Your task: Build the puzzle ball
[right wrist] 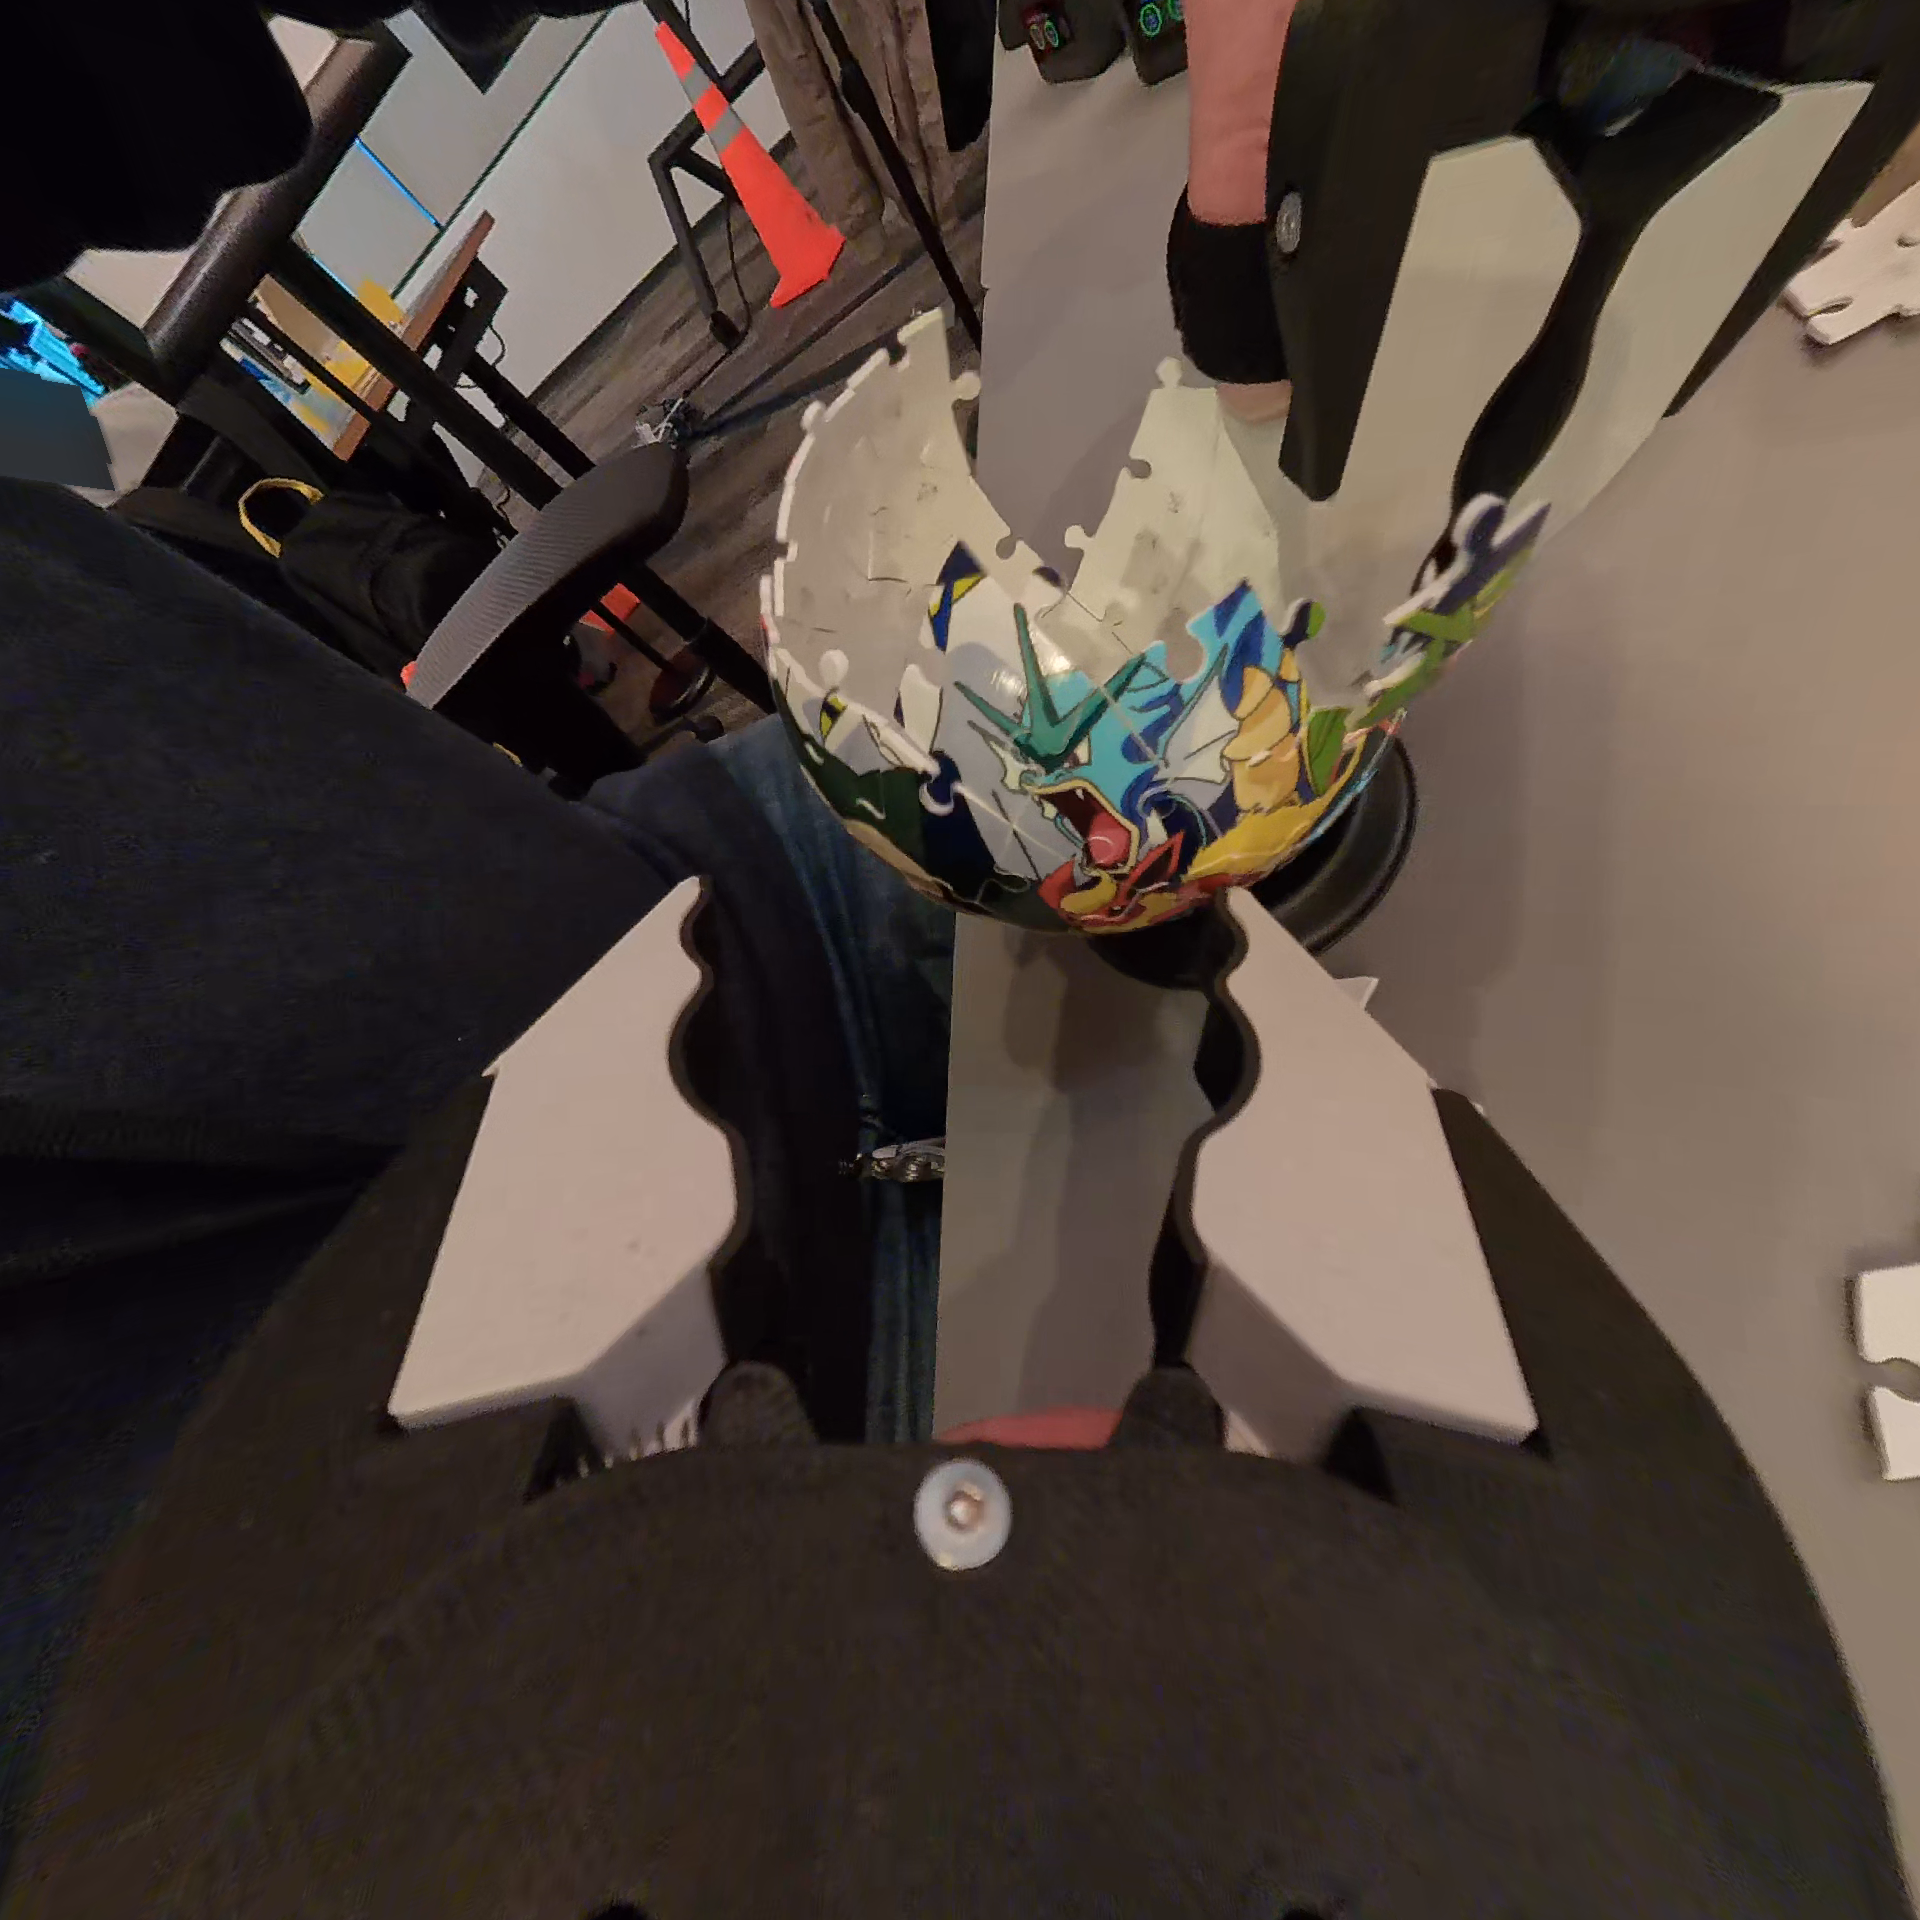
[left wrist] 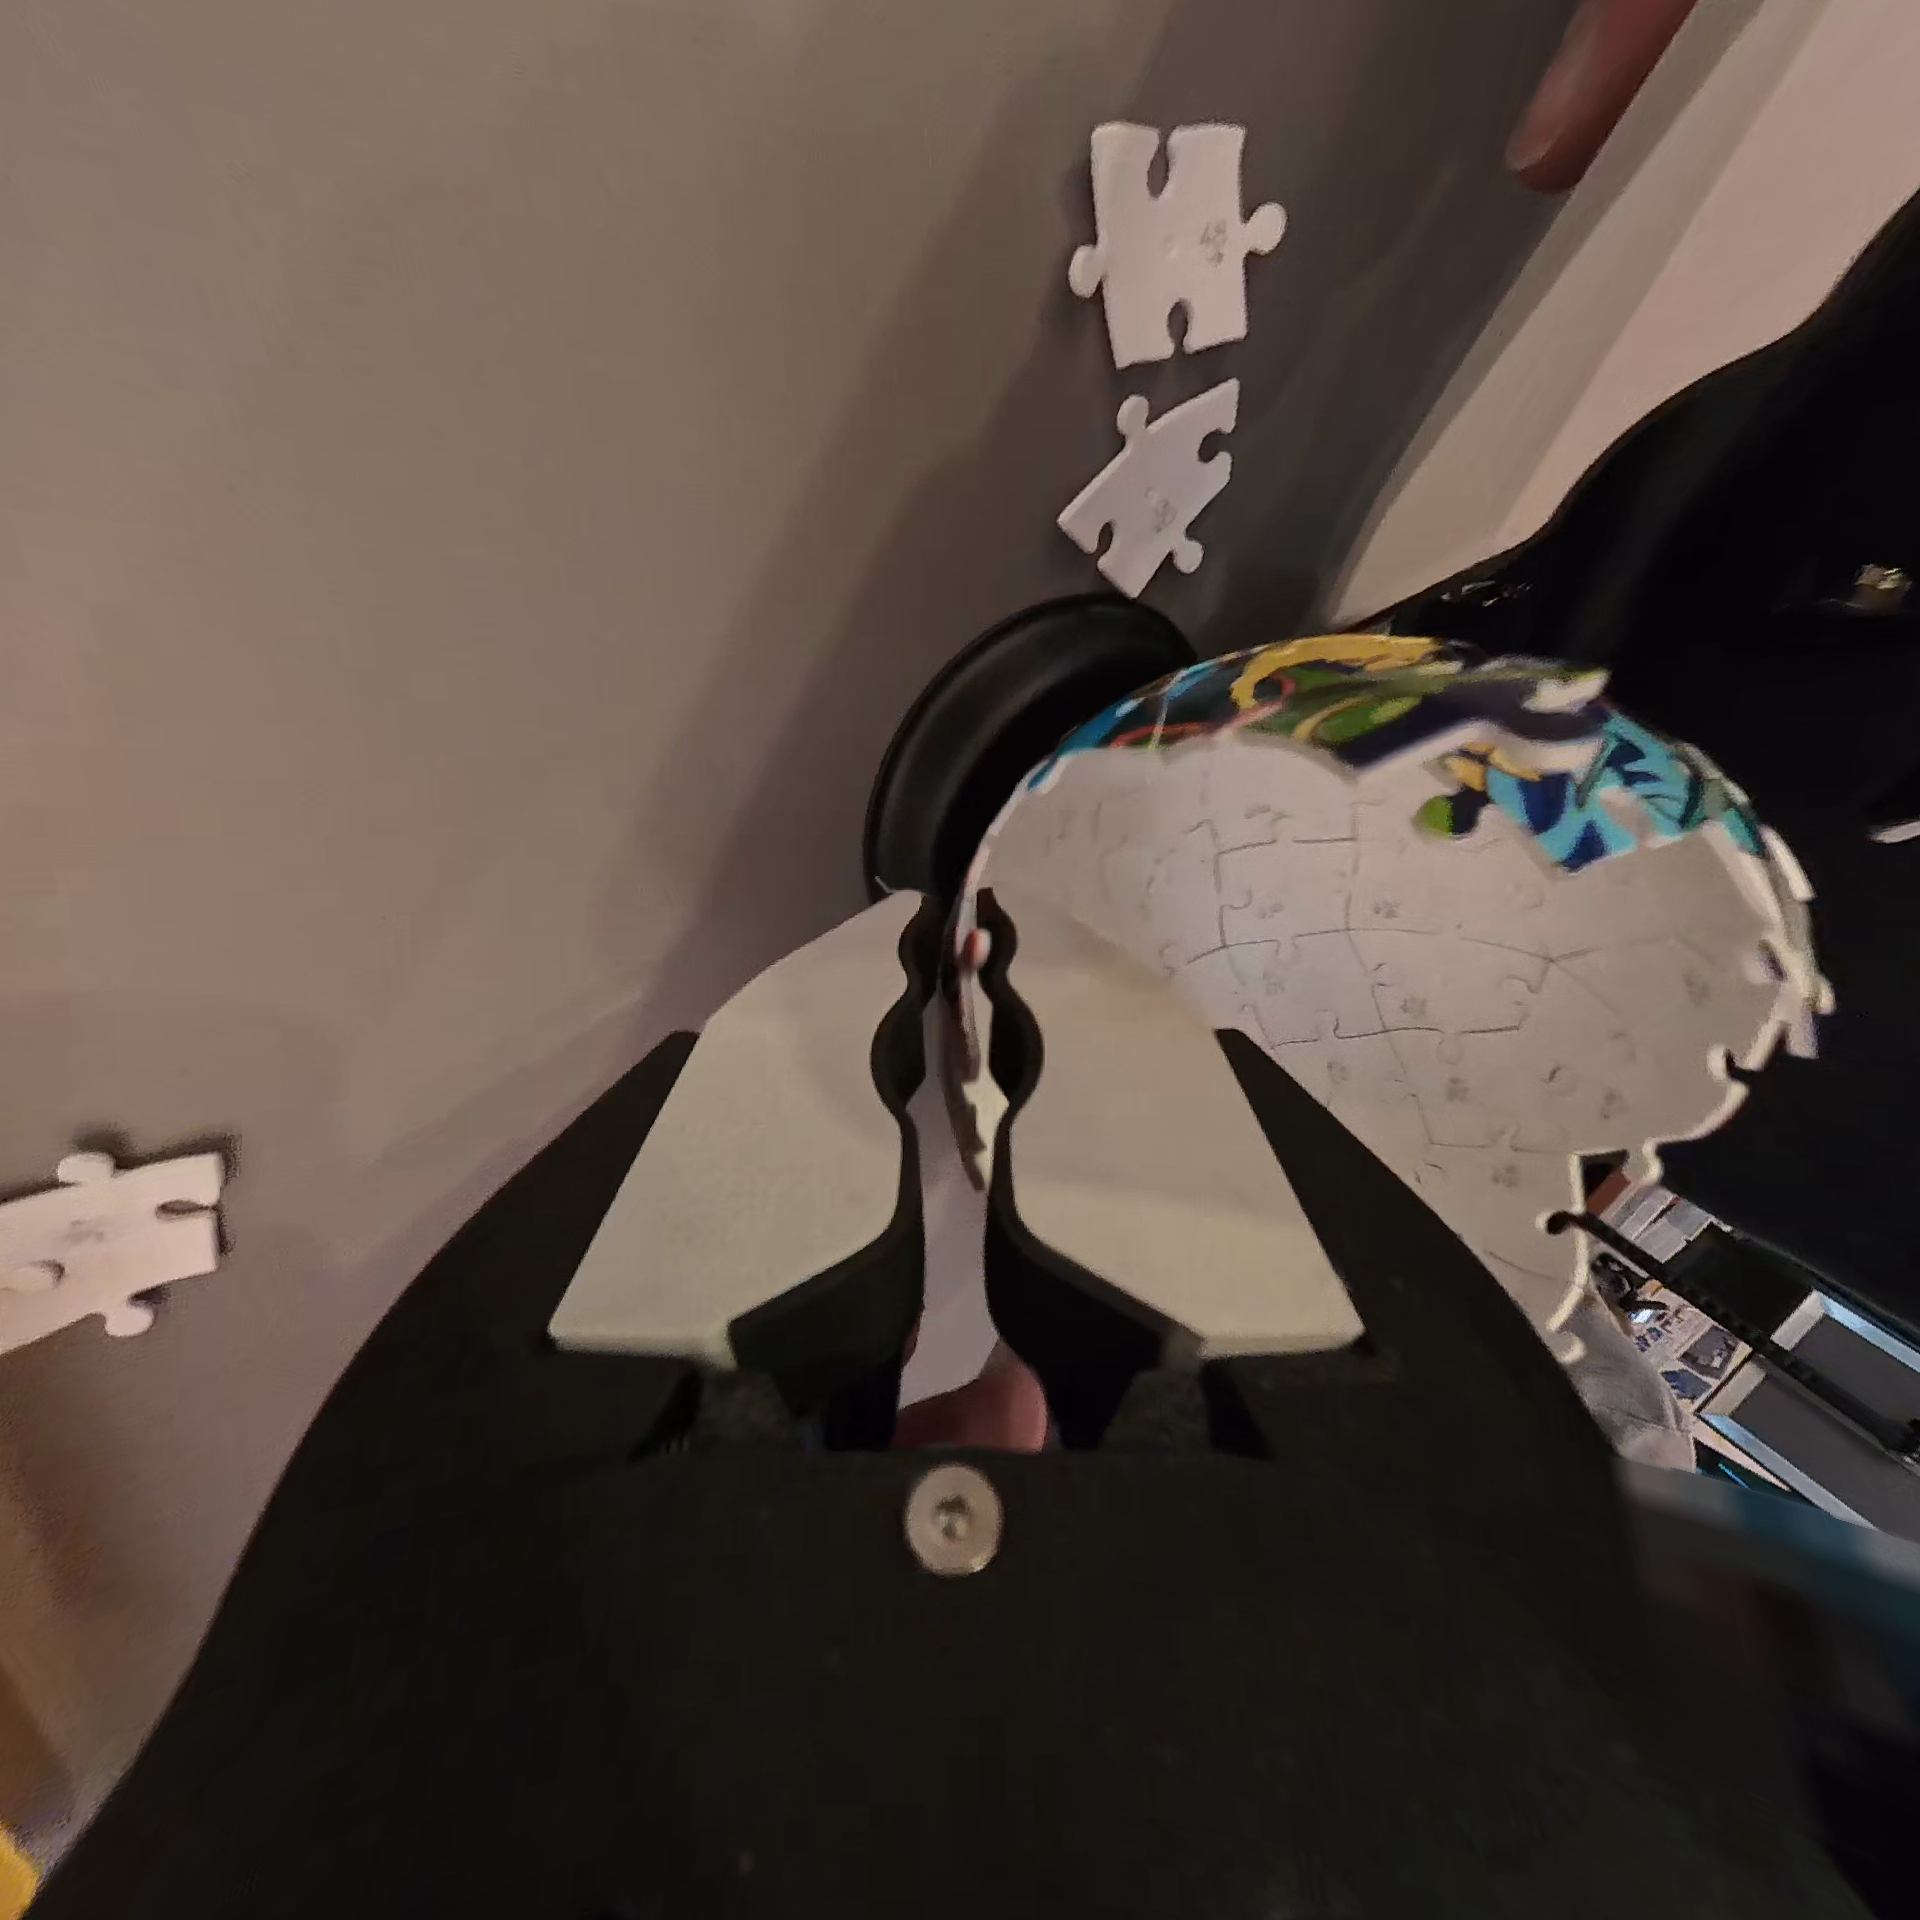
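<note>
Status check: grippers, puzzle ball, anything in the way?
Left gripper shut on puzzle piece at ball's rim. Right gripper open, empty. Puzzle ball half-built on black stand. Nothing blocking.

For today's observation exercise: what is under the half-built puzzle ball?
Under the puzzle ball sits a round black stand on the grey table. The stand's top, where the ball rests, is covered by the ball, so the contact cannot be seen.

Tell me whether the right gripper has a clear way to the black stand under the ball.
Probably yes: the right gripper is open, and the black stand sits just beyond its fingertips with nothing between, though the ball overhangs it.
</note>
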The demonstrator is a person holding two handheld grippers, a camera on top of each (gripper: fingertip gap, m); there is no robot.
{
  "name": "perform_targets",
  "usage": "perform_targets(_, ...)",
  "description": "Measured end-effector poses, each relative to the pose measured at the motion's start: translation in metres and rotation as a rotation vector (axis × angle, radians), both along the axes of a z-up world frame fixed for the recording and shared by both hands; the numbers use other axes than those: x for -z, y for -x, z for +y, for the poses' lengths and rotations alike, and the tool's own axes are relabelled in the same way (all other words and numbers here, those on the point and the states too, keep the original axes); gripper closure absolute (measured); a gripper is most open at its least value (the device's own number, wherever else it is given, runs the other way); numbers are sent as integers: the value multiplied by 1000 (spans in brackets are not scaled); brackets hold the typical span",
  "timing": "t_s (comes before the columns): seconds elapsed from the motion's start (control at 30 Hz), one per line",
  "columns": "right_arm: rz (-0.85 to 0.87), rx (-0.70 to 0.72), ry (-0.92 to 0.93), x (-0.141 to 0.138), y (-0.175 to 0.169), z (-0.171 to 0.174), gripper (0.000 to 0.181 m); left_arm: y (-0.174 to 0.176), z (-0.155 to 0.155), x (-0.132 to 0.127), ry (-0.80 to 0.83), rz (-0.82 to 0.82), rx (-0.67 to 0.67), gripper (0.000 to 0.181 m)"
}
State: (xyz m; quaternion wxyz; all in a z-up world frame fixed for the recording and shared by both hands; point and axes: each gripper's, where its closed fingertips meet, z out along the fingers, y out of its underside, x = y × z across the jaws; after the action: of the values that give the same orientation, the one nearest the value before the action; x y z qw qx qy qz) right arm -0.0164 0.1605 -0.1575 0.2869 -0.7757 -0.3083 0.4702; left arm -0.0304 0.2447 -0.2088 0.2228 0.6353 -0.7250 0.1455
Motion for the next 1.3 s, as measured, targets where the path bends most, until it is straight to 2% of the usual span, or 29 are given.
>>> perform_targets(0.17, -4, 14, 9, 3, -1, 4, 88, -12, 3, -4, 6, -69, -23, 163)
perform_targets(0.43, -29, 23, 14, 7, -4, 3, 88, -15, 13, -22, -26, -171, -76, 159)
perform_targets(0.57, -52, 47, -9, 5, -12, 9, 87, -15, 33, -45, -131, -281, -132, 152)
perform_targets(0.7, -110, 86, -46, 4, -29, 18, 86, -10, 68, -64, -340, -438, -188, 144)
perform_targets(0.8, -172, 134, -114, 0, -49, 35, 91, 6, 92, -57, -467, -469, -213, 136)
perform_targets(0.87, -261, 164, -188, 0, -66, 54, 95, 11, 110, -48, -541, -498, -275, 136)
perform_targets(0.93, -337, 190, -250, 0, -79, 77, 104, 13, 121, -36, -581, -530, -300, 136)
perform_targets(1.0, -386, 190, -301, -2, -83, 98, 116, 20, 129, -17, -598, -491, -303, 136)
perform_targets(1.07, -476, 188, -364, 1, -88, 121, 120, 24, 137, 1, -631, -460, -296, 137)
perform_targets(1.3, -498, 110, -393, 12, -55, 168, 128, 17, 147, 26, -590, -470, -461, 137)
